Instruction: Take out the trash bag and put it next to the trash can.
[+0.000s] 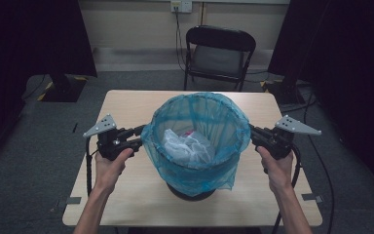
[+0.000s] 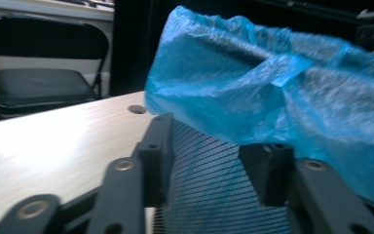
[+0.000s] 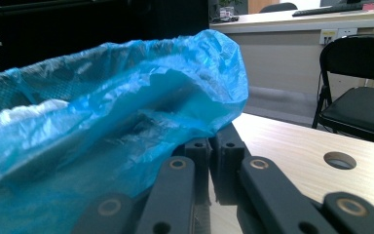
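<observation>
A blue plastic bag [image 1: 195,122] lines a black mesh bin [image 1: 192,194] at the middle of the table, with crumpled white waste [image 1: 187,146] inside. My left gripper [image 1: 139,136] reaches the bag's left rim. In the left gripper view its jaws [image 2: 212,161] stand apart, with the bin's mesh [image 2: 209,180] seen between them and the bag's hem [image 2: 272,97] hanging over the right jaw's tip. My right gripper [image 1: 252,131] is at the bag's right rim. In the right gripper view its jaws [image 3: 214,146] are pressed together where a fold of the bag [image 3: 126,122] comes down onto their tips.
The wooden table [image 1: 126,102] has a round hole [image 3: 340,160] near its far edge. A black folding chair [image 1: 219,53] stands beyond the table. Dark curtains hang at both sides, and cables lie on the grey floor at the right.
</observation>
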Motion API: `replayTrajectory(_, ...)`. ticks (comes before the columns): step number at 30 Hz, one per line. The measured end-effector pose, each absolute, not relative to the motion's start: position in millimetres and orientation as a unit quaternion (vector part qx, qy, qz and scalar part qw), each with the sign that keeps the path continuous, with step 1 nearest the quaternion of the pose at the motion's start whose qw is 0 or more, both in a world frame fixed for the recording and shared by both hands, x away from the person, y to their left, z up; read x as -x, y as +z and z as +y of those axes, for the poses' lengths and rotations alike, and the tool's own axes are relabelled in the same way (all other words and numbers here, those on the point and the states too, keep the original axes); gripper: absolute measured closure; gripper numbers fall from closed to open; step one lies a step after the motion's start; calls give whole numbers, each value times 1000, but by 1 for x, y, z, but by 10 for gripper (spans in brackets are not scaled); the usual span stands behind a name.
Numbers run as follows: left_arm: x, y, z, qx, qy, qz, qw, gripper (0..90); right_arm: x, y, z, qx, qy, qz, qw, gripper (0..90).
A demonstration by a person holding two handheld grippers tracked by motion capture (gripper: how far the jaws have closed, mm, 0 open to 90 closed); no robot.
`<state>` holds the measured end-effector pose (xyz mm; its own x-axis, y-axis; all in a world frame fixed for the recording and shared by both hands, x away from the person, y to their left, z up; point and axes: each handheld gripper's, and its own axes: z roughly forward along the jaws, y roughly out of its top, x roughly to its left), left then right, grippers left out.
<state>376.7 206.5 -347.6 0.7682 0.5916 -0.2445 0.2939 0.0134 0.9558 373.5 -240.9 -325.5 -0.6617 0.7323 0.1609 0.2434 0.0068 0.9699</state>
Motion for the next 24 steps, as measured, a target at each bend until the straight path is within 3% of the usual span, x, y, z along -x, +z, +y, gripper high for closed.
replayTrajectory(1,-376,-347,207,-691,114,316,640,701,-374,-325,-240,-357,607,682,199,885)
replayTrajectory(6,-374,-341,211,-683,103,300,657,886,-376,-321,-238,-361,608,678,198,900)
replayTrajectory(24,-365,-304,205,-675,95,268,680,900,-382,-296,-238,-344,643,658,188,900)
